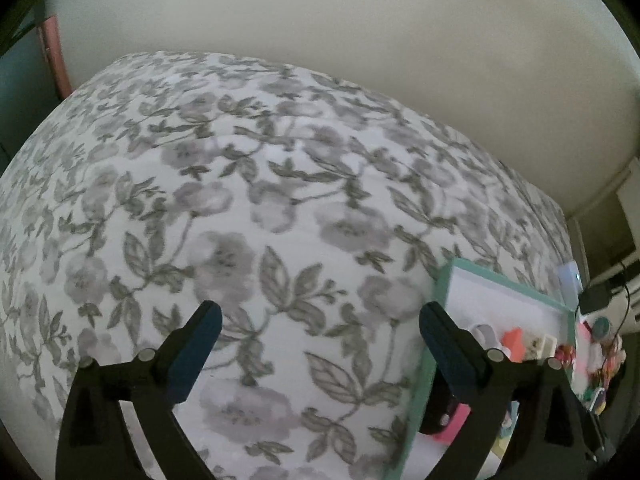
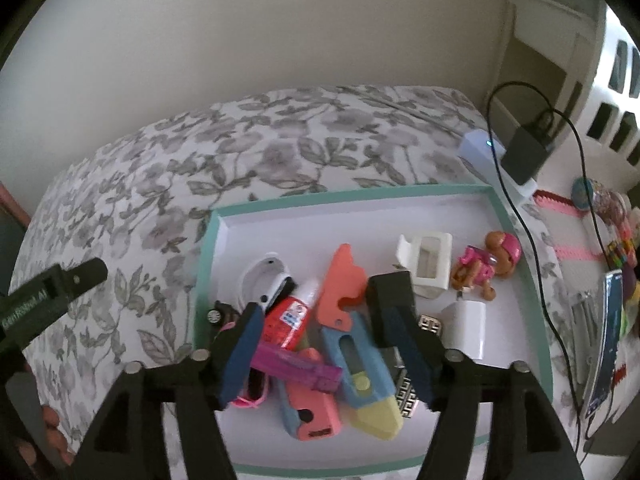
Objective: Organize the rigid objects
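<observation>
A shallow white tray with a teal rim lies on a floral bedspread. It holds a pile of small objects: a red glue bottle, a coral and blue toy knife, a purple bar, a white holder, a white charger cube and a pup figure. My right gripper is open above the pile, its fingers either side of the glue bottle and the knife. My left gripper is open and empty over the bedspread, left of the tray.
A black charger with a cable sits on a white device behind the tray. Colourful small items and a flat blue object lie to the right. A plain wall stands behind the bed. My left gripper's finger shows at left.
</observation>
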The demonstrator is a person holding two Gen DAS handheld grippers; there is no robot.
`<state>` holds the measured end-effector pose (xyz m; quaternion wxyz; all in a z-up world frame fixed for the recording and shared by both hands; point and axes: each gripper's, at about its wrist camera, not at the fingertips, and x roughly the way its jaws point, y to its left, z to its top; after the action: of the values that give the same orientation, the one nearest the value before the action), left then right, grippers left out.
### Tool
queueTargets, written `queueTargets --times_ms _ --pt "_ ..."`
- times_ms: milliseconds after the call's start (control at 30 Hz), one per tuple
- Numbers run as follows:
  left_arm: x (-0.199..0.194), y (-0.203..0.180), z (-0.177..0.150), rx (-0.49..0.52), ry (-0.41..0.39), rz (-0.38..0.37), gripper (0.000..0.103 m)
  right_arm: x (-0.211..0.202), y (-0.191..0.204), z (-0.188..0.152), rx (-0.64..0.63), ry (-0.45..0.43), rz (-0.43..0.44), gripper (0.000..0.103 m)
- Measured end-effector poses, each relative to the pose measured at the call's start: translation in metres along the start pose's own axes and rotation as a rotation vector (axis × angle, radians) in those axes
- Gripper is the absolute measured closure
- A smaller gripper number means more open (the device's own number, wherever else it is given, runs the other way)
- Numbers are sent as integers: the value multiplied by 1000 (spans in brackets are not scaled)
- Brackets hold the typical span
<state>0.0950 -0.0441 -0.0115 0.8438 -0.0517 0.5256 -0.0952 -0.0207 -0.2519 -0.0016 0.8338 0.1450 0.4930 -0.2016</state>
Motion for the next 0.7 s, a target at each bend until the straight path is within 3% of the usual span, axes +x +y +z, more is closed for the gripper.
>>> queueTargets --times_ms 167,267,433,567,700 --pt "-1 14 4 -23 -20 32 4 1 5 -1 -13 -3 1 18" --pt "-1 18 5 -35 -18 35 3 1 5 -1 -9 -11 -5 1" --pt "-3 14 3 -13 -21 27 3 -1 4 -1 -10 -33 -12 0" --pt "-7 6 -1 26 -39 102 3 -2 6 -3 -12 -31 -13 0" --pt "-17 0 -6 79 -70 106 3 -6 7 -6 -5 -32 -10 0"
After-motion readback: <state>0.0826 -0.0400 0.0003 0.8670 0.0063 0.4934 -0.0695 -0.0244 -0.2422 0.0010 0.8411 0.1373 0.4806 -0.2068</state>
